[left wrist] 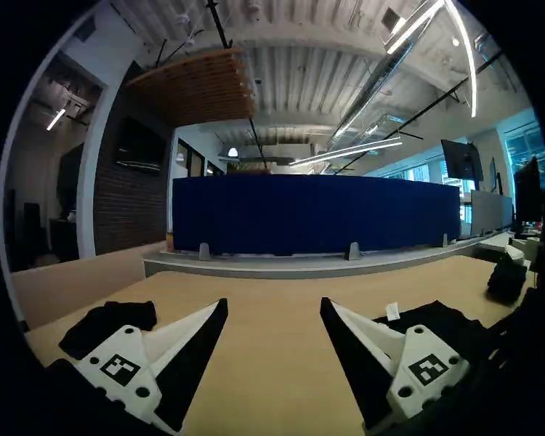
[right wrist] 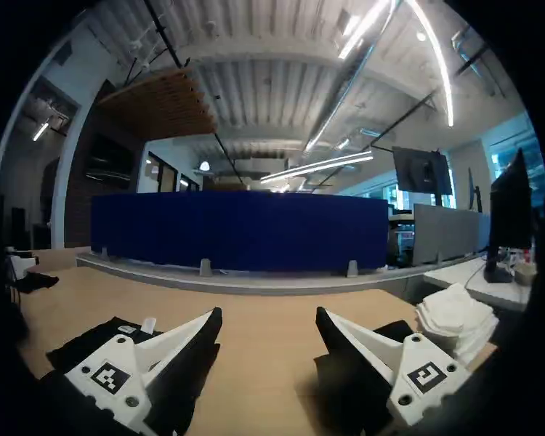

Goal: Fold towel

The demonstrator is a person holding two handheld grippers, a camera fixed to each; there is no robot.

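Black towel (left wrist: 450,320), white-tagged, is found lying flat on the wooden table (left wrist: 287,349), just right of the parted, empty fingers of the left gripper (left wrist: 273,301) and just left of the right gripper (right wrist: 268,311), likewise parted and empty, thus between them; its long axis cannot be told.

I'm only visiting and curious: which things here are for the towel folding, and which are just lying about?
For the job: left gripper, right gripper, black towel, wooden table.
Lying about: blue partition, monitor, white cloth stack (possibly finished towels).
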